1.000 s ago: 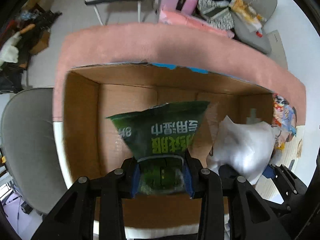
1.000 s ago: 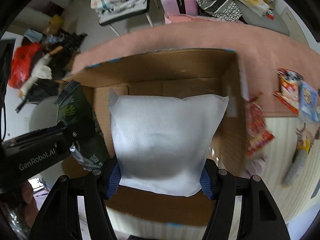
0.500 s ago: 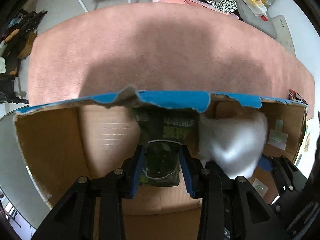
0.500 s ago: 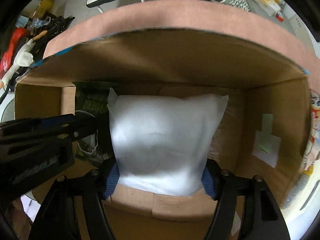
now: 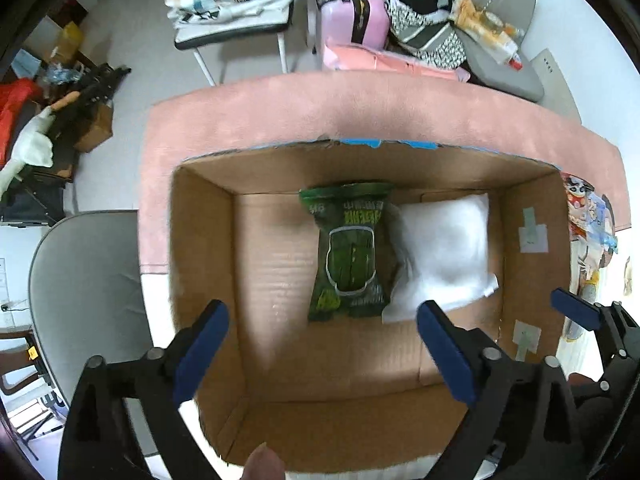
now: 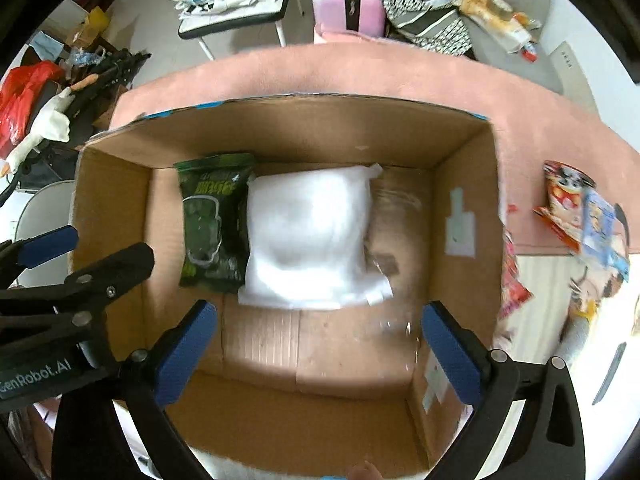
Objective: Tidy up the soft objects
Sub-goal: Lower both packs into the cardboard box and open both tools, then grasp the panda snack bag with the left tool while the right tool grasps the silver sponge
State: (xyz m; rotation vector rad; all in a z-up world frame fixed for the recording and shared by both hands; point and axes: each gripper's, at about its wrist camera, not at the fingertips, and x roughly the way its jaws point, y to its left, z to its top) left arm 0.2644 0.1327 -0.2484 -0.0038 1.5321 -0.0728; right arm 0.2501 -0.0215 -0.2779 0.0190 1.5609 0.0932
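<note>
Green pack (image 5: 348,252) and white pillow (image 5: 444,248): lay flat on the floor of the cardboard box (image 5: 200,240), side by side and touching along one long edge, pack on the left, pillow on the right. Sat toward the far half of the floor, the pack's upper end close against the far wall. Showed the same way from the right wrist view, pack (image 6: 214,220) pressed to the pillow (image 6: 308,236), both free of any grip.

Left gripper (image 5: 322,316): hung above the near part of the box, jaws spread wide with nothing between the blue pads (image 5: 200,352). Touched neither pack nor pillow. Appeared at the left edge of the right wrist view as well (image 6: 86,252), over the box's left wall.

Right gripper (image 6: 320,312): hung just beside the left one, also over the near part of the box (image 6: 464,184), jaws likewise wide apart and empty, pads (image 6: 450,356) clear of the pillow.

Box: stood open-topped on a pink cloth (image 5: 360,112) covering the table, blue tape along its torn far rim. Had colourful snack packets (image 6: 580,208) lying outside, beyond its right wall. Had a grey chair (image 5: 88,280) to its left, and further back a pink suitcase (image 5: 352,12) and a white goose plush (image 6: 44,128).
</note>
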